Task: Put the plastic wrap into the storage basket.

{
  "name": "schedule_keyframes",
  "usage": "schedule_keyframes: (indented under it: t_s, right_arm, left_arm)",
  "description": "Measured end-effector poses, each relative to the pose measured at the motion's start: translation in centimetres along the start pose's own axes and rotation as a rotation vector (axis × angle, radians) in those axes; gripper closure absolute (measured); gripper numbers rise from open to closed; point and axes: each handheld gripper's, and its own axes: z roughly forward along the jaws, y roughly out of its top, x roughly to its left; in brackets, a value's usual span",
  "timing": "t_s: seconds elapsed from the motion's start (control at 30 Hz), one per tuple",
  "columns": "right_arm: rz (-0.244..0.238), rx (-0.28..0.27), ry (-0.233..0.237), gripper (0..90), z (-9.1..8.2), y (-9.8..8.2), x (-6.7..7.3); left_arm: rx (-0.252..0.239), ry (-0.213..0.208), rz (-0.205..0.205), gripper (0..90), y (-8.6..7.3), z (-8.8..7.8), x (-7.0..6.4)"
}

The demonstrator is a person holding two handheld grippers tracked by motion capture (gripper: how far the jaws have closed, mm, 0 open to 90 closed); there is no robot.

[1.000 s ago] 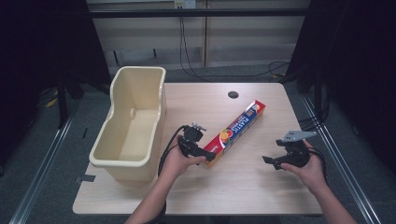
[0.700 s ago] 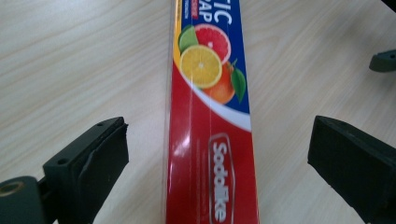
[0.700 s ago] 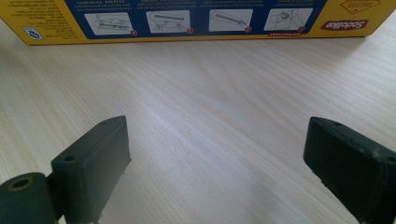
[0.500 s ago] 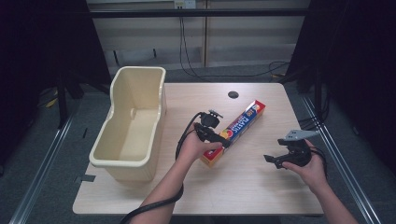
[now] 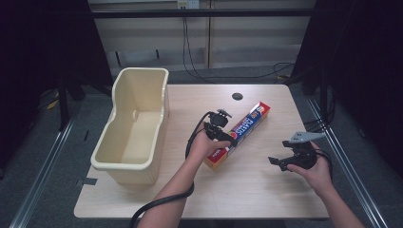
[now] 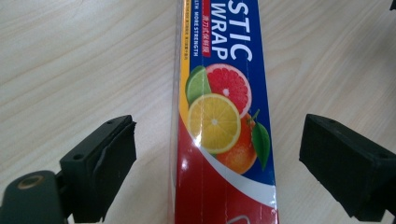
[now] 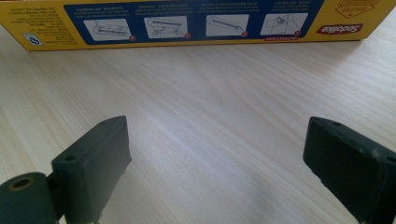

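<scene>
Bin: a cream plastic bin was seen standing at the left of the table, empty as far as could be judged.
Left gripper: it was positioned over the near half of the plastic wrap box, jaws spread wide, one on each side of the box and apart from it, as shown in the left gripper view.
Plastic wrap box: it was found lying flat at mid-table, angled from near-left to far-right, well apart from the bin.
Right gripper: it was held near the right edge with jaws wide and nothing between them, aimed at the side of the box.
Step in hand: a grasp on the box was judged probable.
Recommended method: the jaws should be lowered evenly astride the box, centred across its width, then closed squarely on the long sides.
</scene>
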Motion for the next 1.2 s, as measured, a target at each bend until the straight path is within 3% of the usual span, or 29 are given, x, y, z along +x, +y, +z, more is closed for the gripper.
schedule_keyframes:
  t_s: [0.57, 0.77, 0.97, 1.2]
  right_arm:
    - [0.012, -0.009, 0.009, 7.7, -0.2, 0.0, -0.3]
    - [0.015, -0.009, 0.015, 7.6, -0.2, 0.0, -0.4]
    - [0.015, -0.011, 0.010, 7.6, -0.2, 0.0, -0.3]
    - [0.014, -0.008, 0.008, 7.6, -0.2, 0.0, -0.2]
  left_arm:
    - [0.015, 0.016, 0.021, 14.7, 1.8, 1.7, -0.2]
    - [0.031, 0.023, 0.011, 21.9, 1.8, 2.0, 0.1]
    - [0.034, -0.019, -0.011, 36.4, 1.6, 2.1, -0.1]
    - [0.059, -0.008, -0.006, 38.0, 0.9, 1.2, -0.2]
